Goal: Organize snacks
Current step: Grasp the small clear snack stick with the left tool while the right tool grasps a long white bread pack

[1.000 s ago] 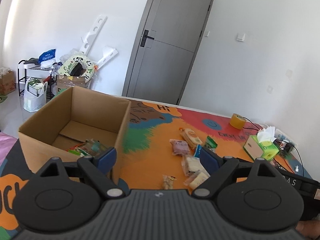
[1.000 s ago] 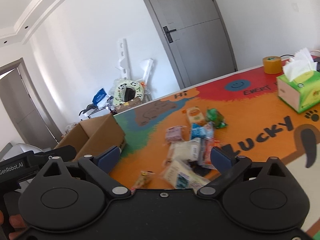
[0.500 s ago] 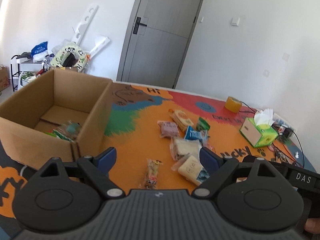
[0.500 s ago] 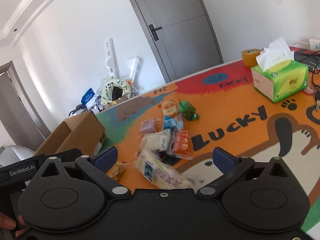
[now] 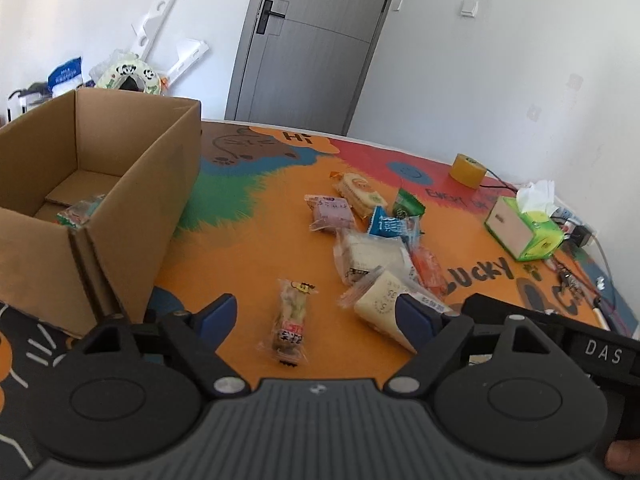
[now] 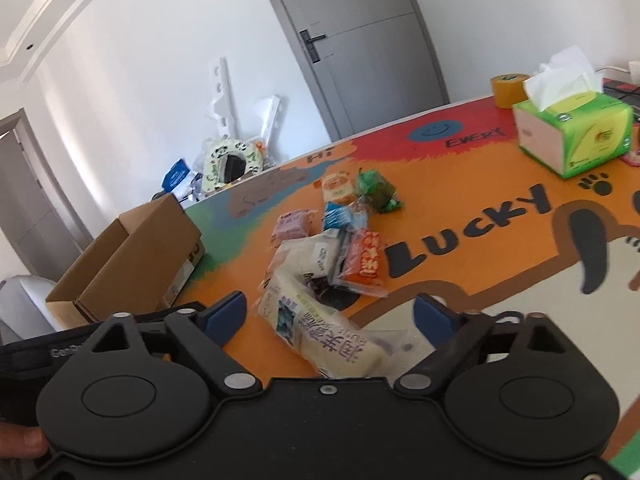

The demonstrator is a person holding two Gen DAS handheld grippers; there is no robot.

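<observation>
From the left wrist camera, a brown cardboard box (image 5: 120, 200) sits open at the left on the bright play mat (image 5: 248, 248). Inside it lies one snack pack (image 5: 80, 210) with red and green on it, against the near wall; the rest of the box floor is partly hidden by that wall. The left gripper (image 5: 316, 316) is open and its jaws have just closed a little. A long thin snack bar (image 5: 292, 316) lies on the mat between the blue tips, and no pad touches it. To the right is a heap of snacks (image 5: 372, 236); about seven packs show there, some lying on top of others, so the count is not sure. The nearest cream pack (image 5: 380, 300) is partly hidden behind the right blue tip. One green tissue box (image 5: 524, 232) and one yellow tape roll (image 5: 466, 168) stand far back on the right. A bit of a finger shows at the bottom right corner. From the right wrist camera, the right gripper (image 6: 330, 316) is open too, and its jaws have just closed a little. A big cream bread pack (image 6: 320, 332) lies between the tips, not pinched; its near end is cut off by the gripper body. The picture is a little blurry. The box (image 6: 132, 264) is at the left, and its inside is hidden from here. Six more packs sit behind the bread pack.
</observation>
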